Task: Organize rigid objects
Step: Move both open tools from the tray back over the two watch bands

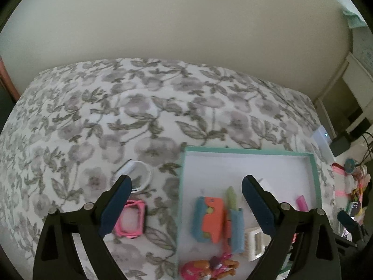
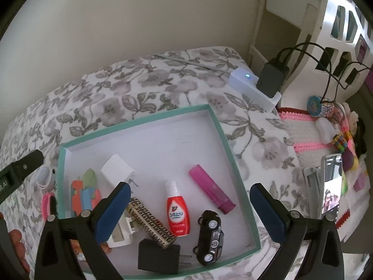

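A teal-rimmed white tray [image 2: 222,135] lies on the floral bedspread; it also shows in the left wrist view [image 1: 313,163]. In it lie a red bottle [image 2: 177,212], a pink tube [image 2: 211,189], a black toy car [image 2: 209,235], a black charger [image 2: 158,257], a patterned case [image 2: 151,224], a white plug [image 2: 117,170] and an orange-blue toy [image 1: 211,219]. My right gripper [image 2: 190,212] is open and empty above the tray. My left gripper [image 1: 186,200] is open and empty over the tray's left rim. A pink frame [image 1: 132,219] and a white ring [image 1: 139,175] lie on the bedspread left of the tray.
A white power strip [image 2: 254,88] with a black adapter [image 2: 272,77] sits at the bed's far right corner. A phone on a stand [image 2: 331,186] and a pile of small toys [image 2: 338,130] on a pink-white mat lie to the right. A wall is behind.
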Demonstrator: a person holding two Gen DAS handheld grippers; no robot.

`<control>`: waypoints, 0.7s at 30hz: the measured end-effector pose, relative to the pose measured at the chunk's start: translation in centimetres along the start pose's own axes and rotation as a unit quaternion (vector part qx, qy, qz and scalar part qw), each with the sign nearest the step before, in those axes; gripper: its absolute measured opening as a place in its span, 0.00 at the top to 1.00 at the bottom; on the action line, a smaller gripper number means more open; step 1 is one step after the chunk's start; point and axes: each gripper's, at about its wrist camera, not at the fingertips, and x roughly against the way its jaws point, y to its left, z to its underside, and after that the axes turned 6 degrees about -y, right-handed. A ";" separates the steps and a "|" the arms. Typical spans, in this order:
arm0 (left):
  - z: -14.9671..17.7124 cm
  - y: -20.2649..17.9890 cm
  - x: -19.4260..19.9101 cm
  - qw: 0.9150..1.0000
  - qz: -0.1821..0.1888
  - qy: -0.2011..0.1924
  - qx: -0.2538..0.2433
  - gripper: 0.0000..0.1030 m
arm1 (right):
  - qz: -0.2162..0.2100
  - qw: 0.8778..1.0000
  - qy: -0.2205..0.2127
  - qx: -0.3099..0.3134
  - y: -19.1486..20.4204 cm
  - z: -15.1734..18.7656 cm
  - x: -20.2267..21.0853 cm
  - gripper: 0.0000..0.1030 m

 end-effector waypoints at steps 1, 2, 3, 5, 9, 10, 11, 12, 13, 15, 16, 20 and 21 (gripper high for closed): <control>0.0 0.4 0.1 1.000 -0.004 0.000 0.003 0.07 | 0.000 1.000 -0.001 0.004 0.3 0.0 0.1 0.00; 0.0 0.8 0.1 1.000 -0.007 0.000 0.006 0.07 | -0.001 1.000 -0.002 0.008 0.6 0.0 0.2 0.00; 0.0 1.3 0.2 1.000 -0.011 -0.001 0.009 0.07 | -0.002 1.000 -0.003 0.012 0.9 0.1 0.2 0.00; 0.1 2.1 0.5 1.000 -0.018 -0.002 0.016 0.07 | -0.006 1.000 -0.005 0.020 1.7 0.1 0.5 0.00; 0.2 4.2 1.6 0.999 -0.033 -0.011 0.029 0.07 | -0.023 0.999 -0.015 0.037 3.6 0.1 1.4 0.00; 0.2 4.6 1.9 0.999 -0.036 -0.014 0.032 0.07 | -0.028 0.998 -0.019 0.044 4.3 0.2 1.8 0.00; 0.2 5.1 2.2 0.999 -0.038 -0.016 0.035 0.07 | -0.033 0.998 -0.023 0.051 5.0 0.2 2.0 0.00; 0.2 5.6 2.4 0.998 -0.041 -0.018 0.038 0.07 | -0.037 0.997 -0.026 0.058 5.6 0.3 2.3 0.00; 0.2 6.1 2.7 0.998 -0.045 -0.021 0.041 0.07 | -0.044 0.997 -0.030 0.064 6.4 0.4 2.6 0.00; 0.3 7.2 3.3 0.997 -0.051 -0.024 0.047 0.07 | -0.063 0.995 -0.036 0.074 7.8 0.6 3.2 0.00; 0.4 7.6 3.4 0.997 -0.053 -0.025 0.048 0.07 | -0.071 0.994 -0.037 0.077 8.4 0.7 3.5 0.00; 0.7 9.5 4.3 0.996 -0.061 -0.029 0.055 0.07 | -0.102 0.989 -0.043 0.102 11.4 1.4 4.5 0.00; 0.8 10.3 4.6 0.996 -0.061 -0.030 0.063 0.07 | -0.108 0.987 -0.043 0.108 12.0 1.5 4.6 0.00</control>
